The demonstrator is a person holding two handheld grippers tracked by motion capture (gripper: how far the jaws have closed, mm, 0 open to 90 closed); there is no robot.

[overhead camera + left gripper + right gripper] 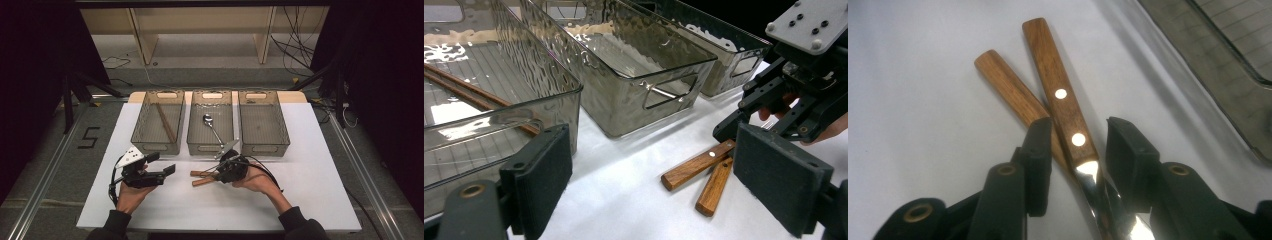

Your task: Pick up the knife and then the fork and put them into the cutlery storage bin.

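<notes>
Right claw (1075, 145): jaws partly closed, astride the riveted wooden handle (1058, 95) at its joint with the steel; a gap shows on the right side, so no firm grip is seen. A second wooden handle (1008, 87) crosses under the first. Both utensils lie on the white bench (310, 200), just in front of the middle bin (210, 145). Right hand (257, 181) comes from the lower right, claw pointing left and low over the bench.

Left claw (167, 162): jaws wide apart, holding nothing, aimed right toward the handles. Left hand (131, 195) grips it from below.

Left bin (157, 146) holds chopsticks (165, 122); the middle bin holds a spoon (212, 126).
</notes>
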